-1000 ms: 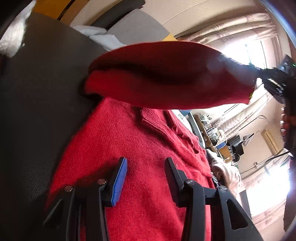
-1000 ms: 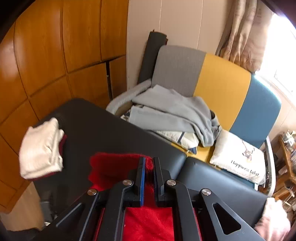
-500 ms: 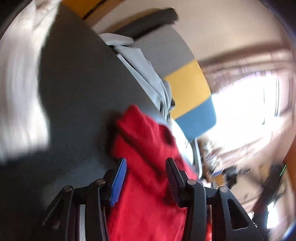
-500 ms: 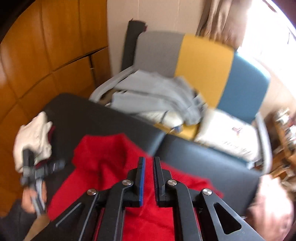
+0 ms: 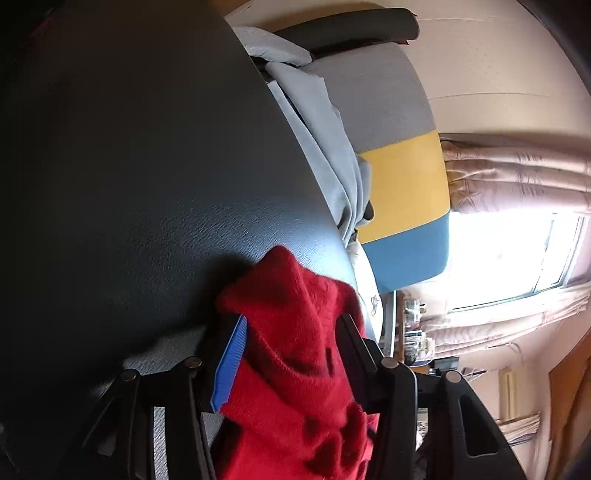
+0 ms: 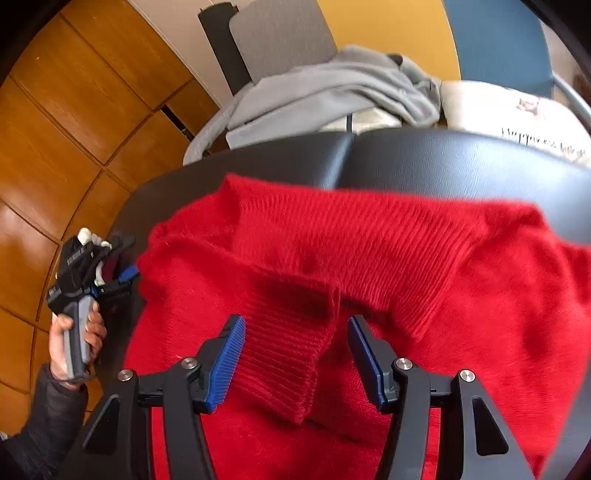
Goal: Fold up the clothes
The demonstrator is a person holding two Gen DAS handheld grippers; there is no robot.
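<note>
- The red sweater (image 6: 369,258) lies spread over the black padded surface (image 6: 443,162), one ribbed cuff folded on top.
- My right gripper (image 6: 295,332) hovers over that cuff, jaws wide.
- My left gripper (image 5: 291,332), tilted sideways at the sweater's edge, straddles a bunched fold, jaws wide.

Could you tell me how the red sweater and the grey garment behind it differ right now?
The red sweater lies spread on the black surface; the grey garment sits heaped on the chair behind. The sweater is fuzzy and ribbed, the grey garment smooth. Both are unfolded.
</note>
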